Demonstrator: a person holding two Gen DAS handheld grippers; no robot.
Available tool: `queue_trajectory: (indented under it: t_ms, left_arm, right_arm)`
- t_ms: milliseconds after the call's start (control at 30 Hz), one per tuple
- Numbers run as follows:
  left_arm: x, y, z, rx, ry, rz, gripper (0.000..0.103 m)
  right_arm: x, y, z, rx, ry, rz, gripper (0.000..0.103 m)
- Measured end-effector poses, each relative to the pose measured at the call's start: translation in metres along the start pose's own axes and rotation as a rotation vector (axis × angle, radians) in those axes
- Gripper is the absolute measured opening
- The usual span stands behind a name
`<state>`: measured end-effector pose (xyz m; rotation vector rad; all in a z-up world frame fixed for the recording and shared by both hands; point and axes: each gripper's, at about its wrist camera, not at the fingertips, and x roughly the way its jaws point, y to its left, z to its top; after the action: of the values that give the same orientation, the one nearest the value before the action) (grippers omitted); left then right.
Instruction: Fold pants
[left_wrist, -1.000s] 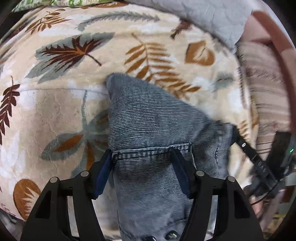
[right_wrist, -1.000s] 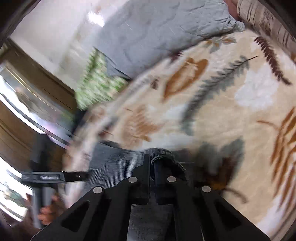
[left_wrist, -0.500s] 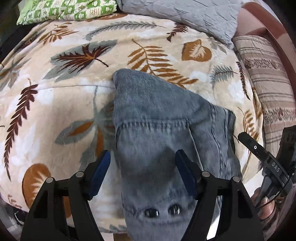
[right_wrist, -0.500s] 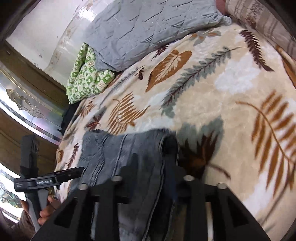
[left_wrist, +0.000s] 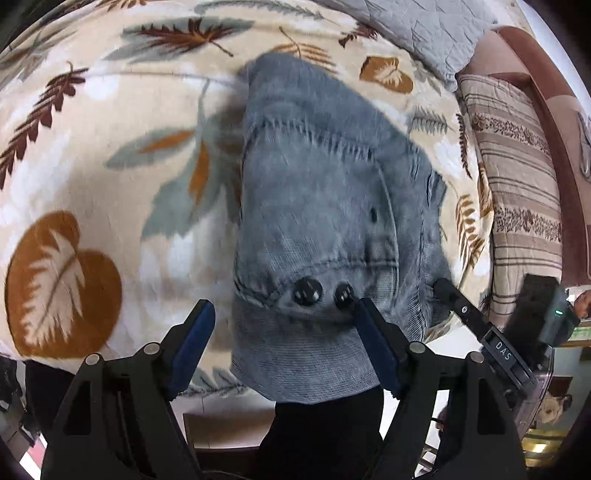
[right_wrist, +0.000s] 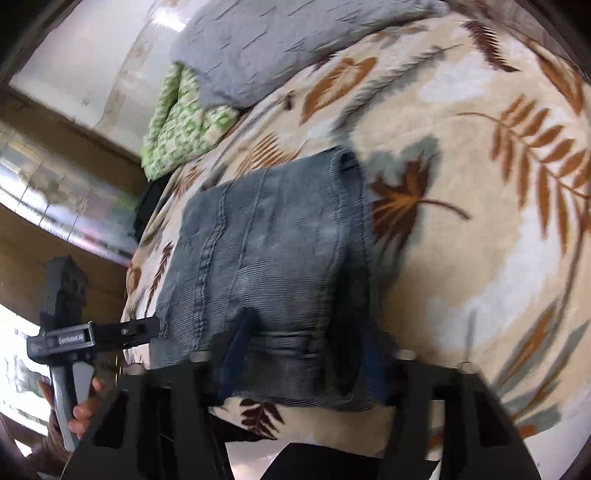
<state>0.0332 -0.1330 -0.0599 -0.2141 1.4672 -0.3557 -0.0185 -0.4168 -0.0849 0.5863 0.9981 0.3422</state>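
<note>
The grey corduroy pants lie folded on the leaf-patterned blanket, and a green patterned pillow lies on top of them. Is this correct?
Not quite. The grey corduroy pants do lie folded on the leaf-patterned blanket, but the green patterned pillow is not on top of them. It lies apart from them, farther up the bed, beside the grey quilted pillow. The right wrist view shows this.

pants motion-blurred, blanket edges cropped

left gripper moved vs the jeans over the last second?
Yes. The left gripper has backed toward the near bed edge: its fingers stood at the jeans' stitched seam, now they flank the two buttons, open and clear of the cloth.
</note>
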Motion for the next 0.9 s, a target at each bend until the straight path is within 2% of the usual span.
queue_trajectory:
  t_ms: [67,133,167,267,300,367,400,433,467,500,533,600,633,767,900]
  left_arm:
    - [0.010,-0.001,-0.002,0.010,0.018,0.018,0.082]
    - [0.020,0.001,-0.003,0.001,0.029,0.009,0.090]
    - [0.022,0.004,-0.004,-0.007,0.026,0.006,0.094]
    - [0.019,0.005,-0.004,-0.001,0.027,-0.003,0.093]
    - [0.015,0.004,-0.003,0.009,0.028,-0.004,0.093]
    - [0.004,0.004,-0.003,0.038,0.011,-0.006,0.093]
    - [-0.006,0.003,-0.002,0.053,-0.012,-0.019,0.093]
    - [-0.011,0.005,-0.002,0.061,-0.028,-0.030,0.093]
    - [-0.022,0.005,0.001,0.072,-0.061,-0.043,0.093]
    - [-0.027,0.004,0.005,0.081,-0.082,-0.041,0.093]
    - [-0.031,0.003,0.009,0.091,-0.099,-0.033,0.093]
    - [-0.032,0.005,0.016,0.097,-0.109,-0.026,0.093]
    - [-0.028,0.006,0.022,0.092,-0.098,-0.031,0.093]
    - [-0.003,0.010,0.037,0.063,-0.026,-0.059,0.093]
    - [0.013,0.008,0.045,0.034,0.026,-0.133,0.093]
  right_arm:
    - [-0.002,0.012,-0.004,-0.101,-0.014,-0.084,0.010]
    - [0.010,0.004,-0.007,-0.134,0.030,-0.177,0.012]
    - [0.016,-0.001,-0.010,-0.141,0.042,-0.188,0.011]
    - [0.012,0.001,-0.008,-0.126,0.023,-0.179,0.014]
    - [0.010,0.004,-0.007,-0.130,0.022,-0.173,0.019]
    - [0.001,0.007,-0.005,-0.128,0.007,-0.150,0.022]
    - [-0.008,0.006,-0.003,-0.109,-0.014,-0.130,0.026]
    - [-0.017,0.002,0.001,-0.081,-0.042,-0.113,0.036]
    - [-0.022,-0.002,0.004,-0.061,-0.062,-0.105,0.041]
    - [-0.027,-0.006,0.009,-0.039,-0.082,-0.101,0.050]
    - [-0.031,-0.010,0.013,-0.022,-0.095,-0.105,0.054]
    - [-0.031,-0.017,0.023,0.000,-0.097,-0.104,0.057]
    - [-0.027,-0.020,0.027,0.011,-0.091,-0.096,0.060]
    - [0.002,-0.031,0.039,0.065,-0.040,-0.056,0.061]
    - [0.030,-0.044,0.039,0.111,0.023,0.044,0.061]
